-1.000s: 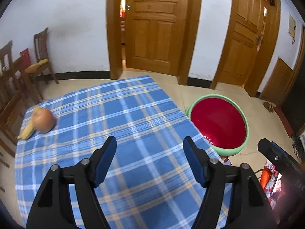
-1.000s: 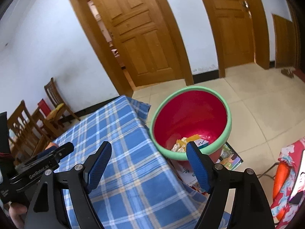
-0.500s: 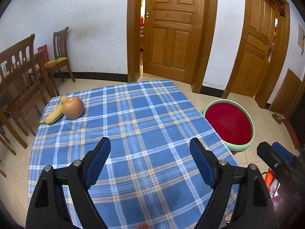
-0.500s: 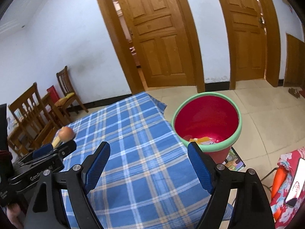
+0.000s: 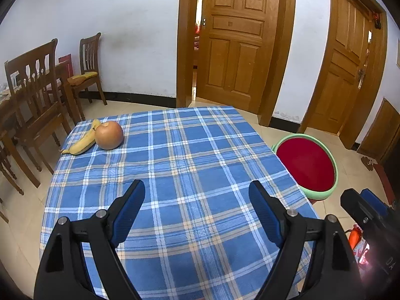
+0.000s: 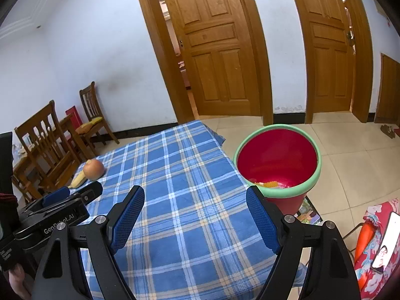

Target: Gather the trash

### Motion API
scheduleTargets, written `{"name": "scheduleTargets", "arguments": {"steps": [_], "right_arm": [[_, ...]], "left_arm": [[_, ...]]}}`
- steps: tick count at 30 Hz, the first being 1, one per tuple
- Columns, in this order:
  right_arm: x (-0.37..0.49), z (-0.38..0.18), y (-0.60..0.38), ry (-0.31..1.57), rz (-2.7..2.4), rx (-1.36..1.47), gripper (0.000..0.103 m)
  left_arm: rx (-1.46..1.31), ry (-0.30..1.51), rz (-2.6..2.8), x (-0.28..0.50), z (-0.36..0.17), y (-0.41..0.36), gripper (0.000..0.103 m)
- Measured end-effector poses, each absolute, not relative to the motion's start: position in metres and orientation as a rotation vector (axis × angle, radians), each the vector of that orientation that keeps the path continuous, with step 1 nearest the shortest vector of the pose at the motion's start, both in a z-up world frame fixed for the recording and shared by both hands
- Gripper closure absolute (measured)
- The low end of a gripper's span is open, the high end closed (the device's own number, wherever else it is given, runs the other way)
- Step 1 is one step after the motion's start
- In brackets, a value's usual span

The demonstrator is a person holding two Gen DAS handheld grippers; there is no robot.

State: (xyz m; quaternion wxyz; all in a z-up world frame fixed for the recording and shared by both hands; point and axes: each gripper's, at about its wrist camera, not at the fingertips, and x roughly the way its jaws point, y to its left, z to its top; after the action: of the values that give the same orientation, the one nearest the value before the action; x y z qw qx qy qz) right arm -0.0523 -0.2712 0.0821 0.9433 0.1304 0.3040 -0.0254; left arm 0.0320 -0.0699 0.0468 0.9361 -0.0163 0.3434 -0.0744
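**Backed off from the bin, both grippers empty**

Since a second ago I've drawn both grippers back from the red bin, so more of the checked tablecloth shows. My left gripper and right gripper stand spread wide, nothing between the pads. The bin sits on the floor just off the cloth's right edge, scraps in its bottom. Across the cloth, well apart from the bin, lie a banana touching an onion. I judge the left should reach there, low and squared, for the banana first.
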Motion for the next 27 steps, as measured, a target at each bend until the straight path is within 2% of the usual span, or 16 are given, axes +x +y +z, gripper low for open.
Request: {"name": "scheduleTargets", "arguments": {"steps": [27], "right_arm": [[-0.0532,0.0766,-0.2706,0.627,-0.051,0.269,0.019]], "left_arm": [[-0.045,0.705,-0.148,0.0295,0.0436,-0.0654,0.019]]}}
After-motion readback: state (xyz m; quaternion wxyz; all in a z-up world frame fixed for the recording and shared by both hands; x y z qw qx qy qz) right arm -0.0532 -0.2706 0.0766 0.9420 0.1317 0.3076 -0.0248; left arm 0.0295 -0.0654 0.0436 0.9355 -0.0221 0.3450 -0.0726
